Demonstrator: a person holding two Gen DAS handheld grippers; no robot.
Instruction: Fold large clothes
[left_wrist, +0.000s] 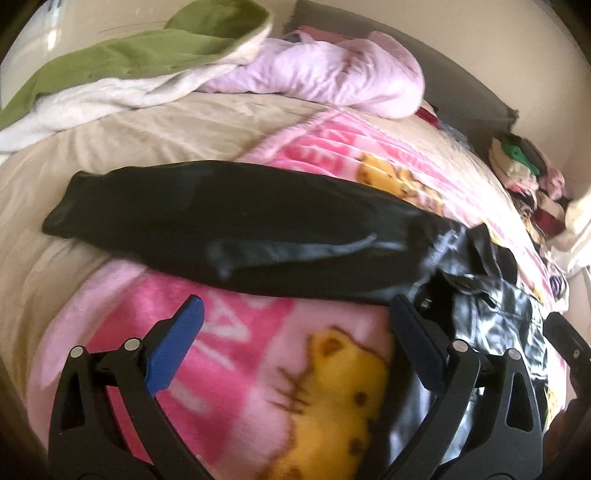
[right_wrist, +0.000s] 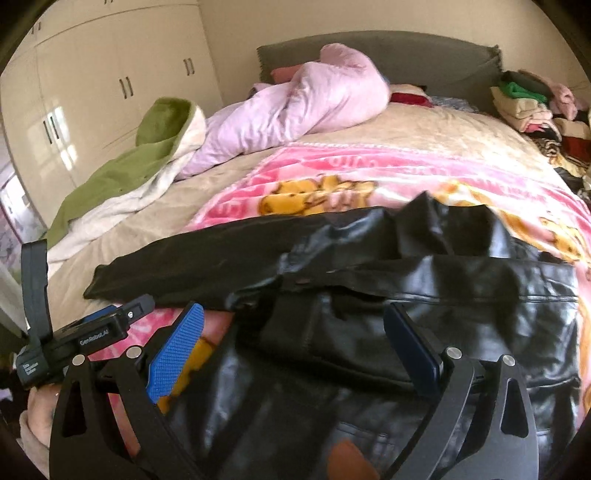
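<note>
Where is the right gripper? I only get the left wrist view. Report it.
Observer: The right gripper is open over the jacket body, fingers apart.
Operator: Tell me what shows at the jacket's near edge.
Observer: A brown patch, between the gripper's arms.
Operator: Say what stands past the green blanket.
Observer: A cream wardrobe, doors shut.

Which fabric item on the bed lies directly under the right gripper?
The black leather jacket, shiny with seams; the green blanket and lilac duvet sit farther back.
</note>
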